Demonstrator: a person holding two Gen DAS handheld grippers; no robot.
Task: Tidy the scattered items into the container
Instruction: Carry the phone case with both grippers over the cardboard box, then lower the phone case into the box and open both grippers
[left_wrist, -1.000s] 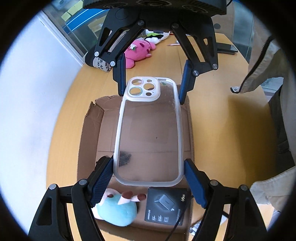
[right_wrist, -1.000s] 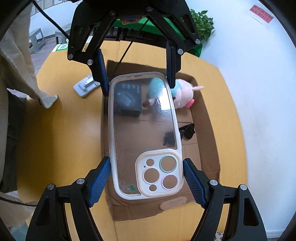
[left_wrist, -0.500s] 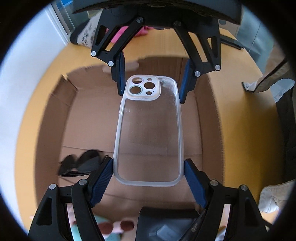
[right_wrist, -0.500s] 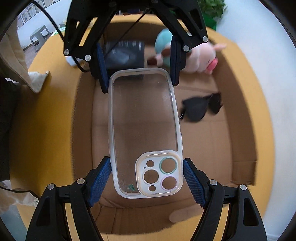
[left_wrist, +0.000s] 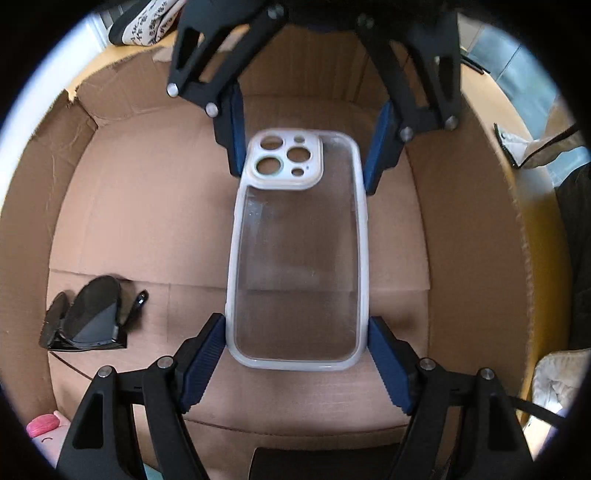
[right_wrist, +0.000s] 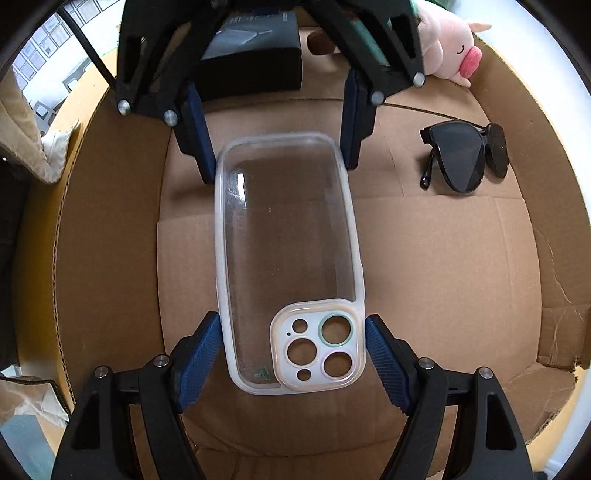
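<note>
The black box (right_wrist: 255, 55) and pink plush (right_wrist: 450, 48) were half hidden behind the left gripper (right_wrist: 275, 140); the clear, white-rimmed phone case (left_wrist: 299, 254) was clasped at both ends by left and right gripper (right_wrist: 291, 354), low inside the cardboard box (left_wrist: 147, 206); folded sunglasses (right_wrist: 465, 158) lay alongside.

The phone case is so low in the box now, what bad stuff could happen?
1. Both grippers, left and right, pinch the phone case at opposite ends; if they pull unevenly, it may twist or pop out.
2. The sunglasses lie close beside it in the box; a sideways move could knock them.
</note>
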